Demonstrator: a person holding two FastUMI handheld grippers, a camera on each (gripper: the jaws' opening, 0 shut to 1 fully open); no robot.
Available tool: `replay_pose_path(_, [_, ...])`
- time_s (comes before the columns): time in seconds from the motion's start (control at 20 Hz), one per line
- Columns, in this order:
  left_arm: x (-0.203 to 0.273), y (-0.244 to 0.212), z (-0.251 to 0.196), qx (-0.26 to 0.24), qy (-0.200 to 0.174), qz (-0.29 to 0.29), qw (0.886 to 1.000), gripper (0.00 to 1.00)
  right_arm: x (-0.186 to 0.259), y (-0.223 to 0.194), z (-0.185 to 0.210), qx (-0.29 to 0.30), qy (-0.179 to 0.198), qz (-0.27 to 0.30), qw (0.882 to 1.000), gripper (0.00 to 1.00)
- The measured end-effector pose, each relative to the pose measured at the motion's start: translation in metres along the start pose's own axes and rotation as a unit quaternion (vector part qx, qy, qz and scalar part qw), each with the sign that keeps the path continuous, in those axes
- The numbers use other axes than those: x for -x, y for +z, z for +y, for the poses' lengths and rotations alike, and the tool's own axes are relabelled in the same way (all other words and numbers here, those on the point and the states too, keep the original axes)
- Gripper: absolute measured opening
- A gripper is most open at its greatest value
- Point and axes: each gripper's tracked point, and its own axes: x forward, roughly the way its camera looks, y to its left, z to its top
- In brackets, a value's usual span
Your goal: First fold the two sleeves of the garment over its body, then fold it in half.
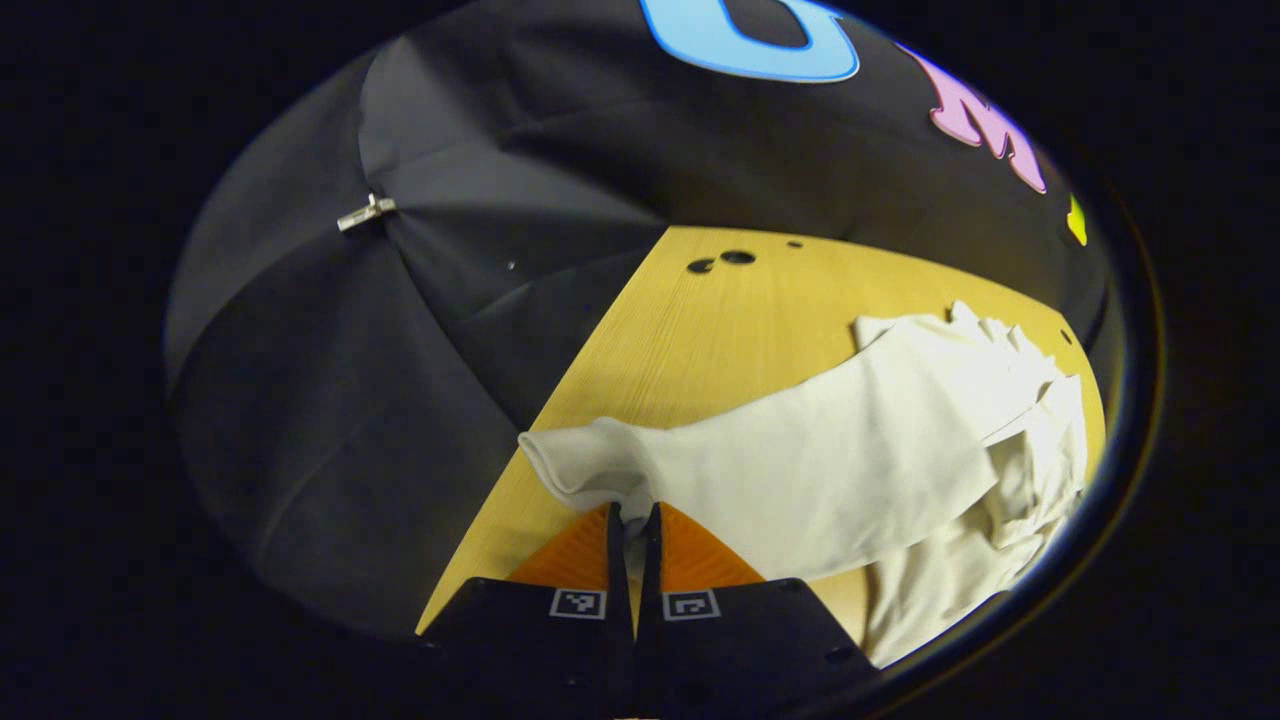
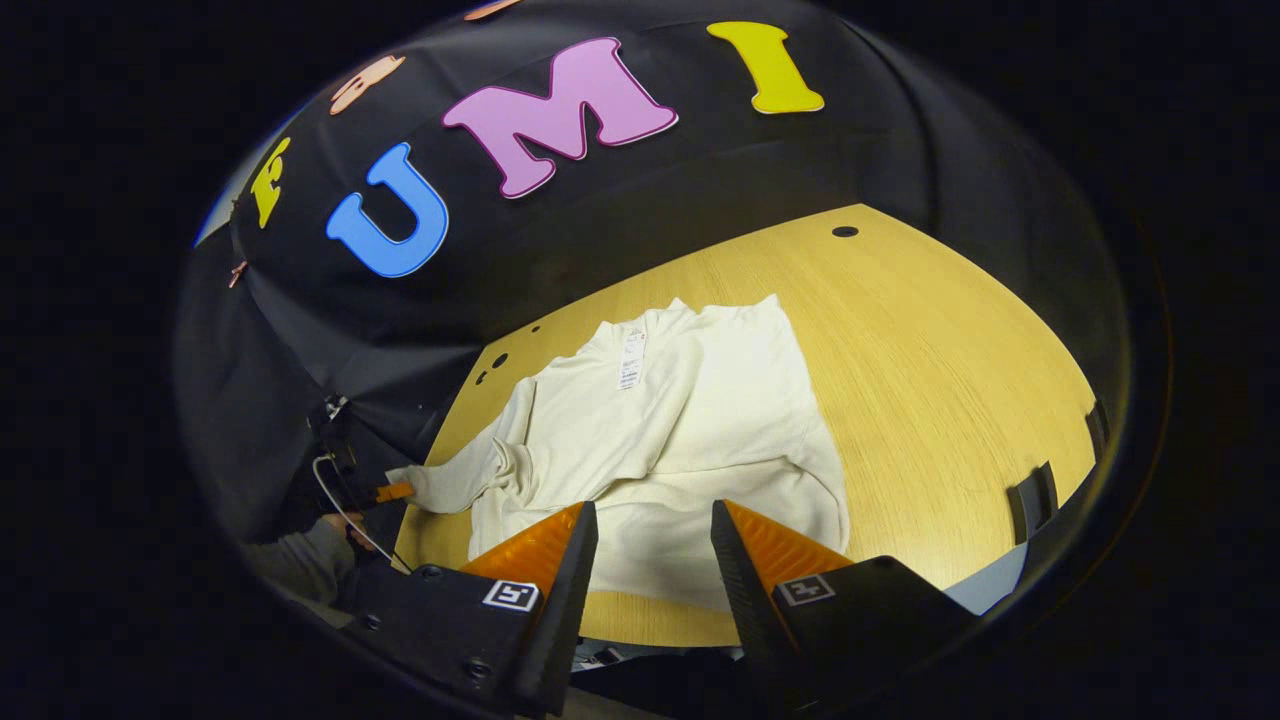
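One cream garment (image 2: 660,440) lies spread on the wooden counter (image 2: 940,380), collar end farthest from the right gripper (image 2: 655,545) and a small white tag (image 2: 632,360) near the neckline. Its hem edge lies just ahead of and between the right fingers (image 2: 545,545), which stand wide apart above the cloth, touching nothing. One sleeve (image 1: 740,470) stretches sideways off the body toward the counter's edge. The left gripper (image 1: 632,545) has its fingers (image 1: 575,550) pressed nearly together on the sleeve near its cuff, a thin fold of cloth caught between them. In the right gripper view, that same gripper sits far off at the sleeve's end, beside a hand (image 2: 335,530) and a grey cuff of clothing.
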Motion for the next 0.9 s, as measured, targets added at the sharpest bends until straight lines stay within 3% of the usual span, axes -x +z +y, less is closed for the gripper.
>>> replay_pose_path(0.25, [0.048,0.041,-0.087,-0.017,-0.059,-0.053,0.997,0.06,0.005,0.004,-0.022,-0.006,-0.004,0.004,1.0,0.7])
replay_pose_path(0.45, [0.081,0.057,-0.18,-0.037,-0.13,-0.075,0.988,0.06,0.007,0.007,-0.043,-0.007,-0.016,0.005,1.0,0.7])
replay_pose_path(0.7, [0.103,0.041,-0.285,-0.078,-0.206,-0.069,0.973,0.06,0.014,0.003,-0.068,-0.019,-0.031,0.007,0.999,0.7])
replay_pose_path(0.9, [0.104,0.018,-0.335,-0.104,-0.236,-0.051,0.965,0.06,0.021,0.0,-0.083,-0.03,-0.043,0.006,0.999,0.7])
